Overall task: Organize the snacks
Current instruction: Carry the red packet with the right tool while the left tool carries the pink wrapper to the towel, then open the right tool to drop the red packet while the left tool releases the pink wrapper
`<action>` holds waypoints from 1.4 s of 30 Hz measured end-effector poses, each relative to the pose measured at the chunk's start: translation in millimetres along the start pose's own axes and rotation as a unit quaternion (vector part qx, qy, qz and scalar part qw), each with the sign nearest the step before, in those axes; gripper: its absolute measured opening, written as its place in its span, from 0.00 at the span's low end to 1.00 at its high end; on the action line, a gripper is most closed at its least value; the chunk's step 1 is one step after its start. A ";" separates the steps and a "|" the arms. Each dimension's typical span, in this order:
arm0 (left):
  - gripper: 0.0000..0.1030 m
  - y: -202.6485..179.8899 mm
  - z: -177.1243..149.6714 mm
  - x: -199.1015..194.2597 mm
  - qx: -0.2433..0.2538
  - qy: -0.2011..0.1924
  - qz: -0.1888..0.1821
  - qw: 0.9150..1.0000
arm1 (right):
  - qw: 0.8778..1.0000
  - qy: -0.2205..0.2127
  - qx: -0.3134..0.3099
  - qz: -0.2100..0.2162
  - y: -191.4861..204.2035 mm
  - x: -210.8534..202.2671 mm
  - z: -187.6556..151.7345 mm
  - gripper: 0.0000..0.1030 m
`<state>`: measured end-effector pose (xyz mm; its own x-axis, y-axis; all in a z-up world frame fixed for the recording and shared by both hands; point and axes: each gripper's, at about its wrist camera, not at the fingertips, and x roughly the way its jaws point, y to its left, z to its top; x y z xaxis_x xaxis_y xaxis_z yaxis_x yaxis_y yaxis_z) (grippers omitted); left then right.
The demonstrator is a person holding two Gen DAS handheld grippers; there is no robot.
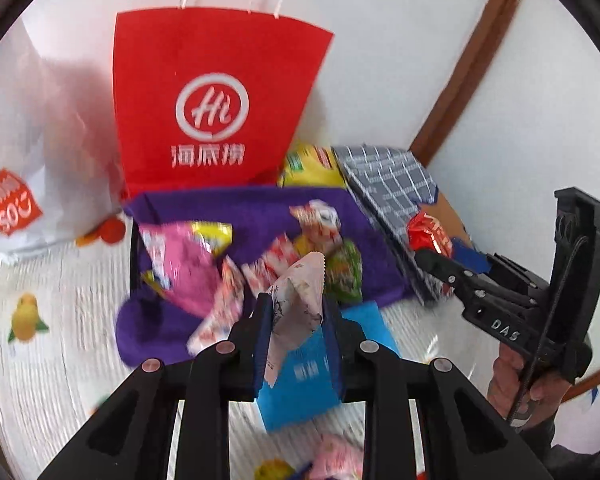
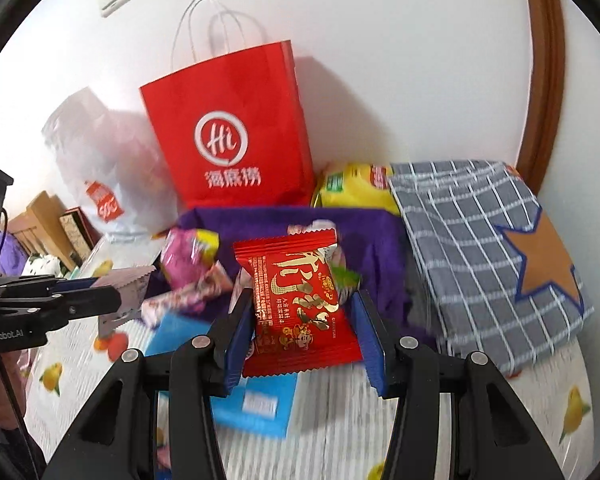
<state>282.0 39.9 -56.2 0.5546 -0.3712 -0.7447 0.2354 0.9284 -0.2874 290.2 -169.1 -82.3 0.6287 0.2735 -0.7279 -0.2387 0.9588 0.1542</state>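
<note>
My left gripper [image 1: 294, 312] is shut on a pale pink snack packet [image 1: 298, 300] with a zigzag edge, held above the table. That gripper [image 2: 118, 292] and its packet [image 2: 130, 284] also show at the left of the right wrist view. My right gripper [image 2: 300, 320] is shut on a red snack packet [image 2: 296, 304] with gold lettering, lifted in front of the purple tray [image 2: 380, 240]. In the left wrist view the right gripper [image 1: 430, 250] holds this red packet [image 1: 426, 234] at the right. Several small wrapped snacks [image 1: 188, 268] lie in the purple tray [image 1: 252, 208].
A red paper bag [image 1: 216, 100] stands against the wall behind the tray, a white plastic bag [image 1: 24, 184] to its left. A yellow chip bag [image 2: 352, 188] and a grey checked cloth box [image 2: 480, 248] sit right of the tray. A blue packet [image 2: 256, 400] lies on the fruit-print tablecloth [image 2: 500, 420].
</note>
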 end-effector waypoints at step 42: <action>0.23 54.2 40.3 103.4 -0.036 0.068 -0.015 0.997 | 0.993 0.093 -0.073 -0.019 4.4 137.5 27.5 0.48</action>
<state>384.3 51.2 -124.4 0.4340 -0.3973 -0.8086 0.1900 0.9177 -0.3489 396.0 -125.1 -163.4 0.4950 0.2052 -0.8443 -0.3300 0.9433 0.0358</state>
